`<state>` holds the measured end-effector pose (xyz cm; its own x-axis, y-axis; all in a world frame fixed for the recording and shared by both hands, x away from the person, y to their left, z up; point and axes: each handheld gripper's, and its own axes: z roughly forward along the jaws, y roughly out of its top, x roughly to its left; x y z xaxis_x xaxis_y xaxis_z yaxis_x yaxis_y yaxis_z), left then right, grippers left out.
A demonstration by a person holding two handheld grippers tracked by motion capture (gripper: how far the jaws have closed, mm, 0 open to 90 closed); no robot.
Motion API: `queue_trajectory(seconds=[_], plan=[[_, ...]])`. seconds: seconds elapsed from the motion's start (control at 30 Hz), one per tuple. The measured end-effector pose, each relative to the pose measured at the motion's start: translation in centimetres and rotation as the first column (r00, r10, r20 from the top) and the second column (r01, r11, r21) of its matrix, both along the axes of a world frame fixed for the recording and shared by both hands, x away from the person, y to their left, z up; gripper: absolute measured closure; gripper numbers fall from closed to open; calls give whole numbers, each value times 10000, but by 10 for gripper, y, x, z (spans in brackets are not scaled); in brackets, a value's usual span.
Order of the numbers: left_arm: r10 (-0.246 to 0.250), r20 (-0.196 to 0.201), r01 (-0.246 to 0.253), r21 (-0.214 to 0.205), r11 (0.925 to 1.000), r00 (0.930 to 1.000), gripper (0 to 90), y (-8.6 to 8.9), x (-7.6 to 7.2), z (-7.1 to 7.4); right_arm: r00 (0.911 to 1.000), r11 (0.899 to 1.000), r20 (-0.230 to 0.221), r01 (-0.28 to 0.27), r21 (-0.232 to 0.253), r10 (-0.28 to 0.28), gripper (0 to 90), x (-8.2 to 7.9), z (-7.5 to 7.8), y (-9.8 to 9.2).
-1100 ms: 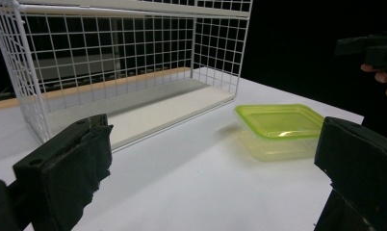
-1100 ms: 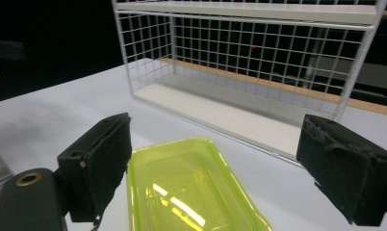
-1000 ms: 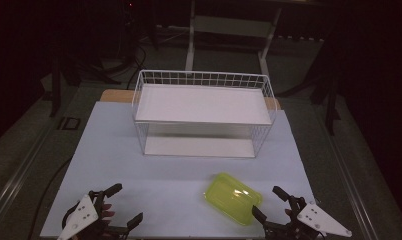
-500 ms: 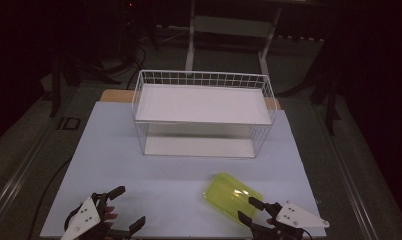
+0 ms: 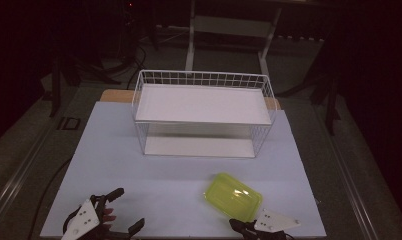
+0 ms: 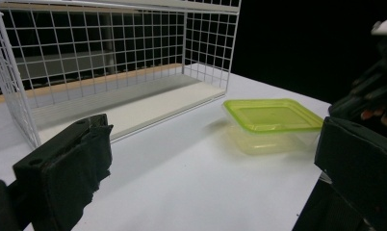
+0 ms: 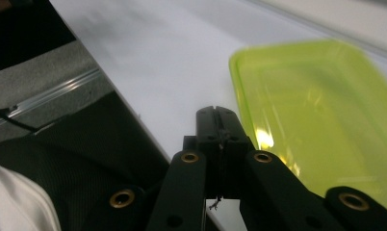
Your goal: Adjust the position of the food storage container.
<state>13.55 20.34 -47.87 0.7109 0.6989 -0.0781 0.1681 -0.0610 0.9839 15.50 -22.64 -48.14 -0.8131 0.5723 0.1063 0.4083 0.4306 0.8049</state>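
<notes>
Lidded yellow-green container (image 5: 233, 196), contents unseen

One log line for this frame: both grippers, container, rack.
left gripper: open, empty | right gripper: shut, empty, beside container | yellow-green container: lidded, on table | wire rack: behind

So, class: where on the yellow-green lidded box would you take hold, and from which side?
Grip the lid's overhanging rim on the box at its near edge, coming in low from the person's side. The box lies flat and wide, so that thin lip probably offers the easiest purchase.
</notes>
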Motion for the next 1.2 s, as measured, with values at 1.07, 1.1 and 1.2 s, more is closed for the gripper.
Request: queue_trajectory(seconds=[1.07, 1.1, 1.2], plan=[[-55, -53, 55, 25, 10000, 10000, 1, 0, 3, -1, 9908, 9834, 49, 1352, -1213, -1356, 900, 43, -12, -33], [-48, -54, 49, 24, 10000, 10000, 1, 1, 3, -1, 9902, 9827, 38, 1393, -1218, -1399, 900, 43, -12, -33], [-51, -69, 52, 44, 10000, 10000, 1, 1, 3, -1, 9896, 9815, 128, 1440, -1261, -1435, 900, 45, -13, -34]])
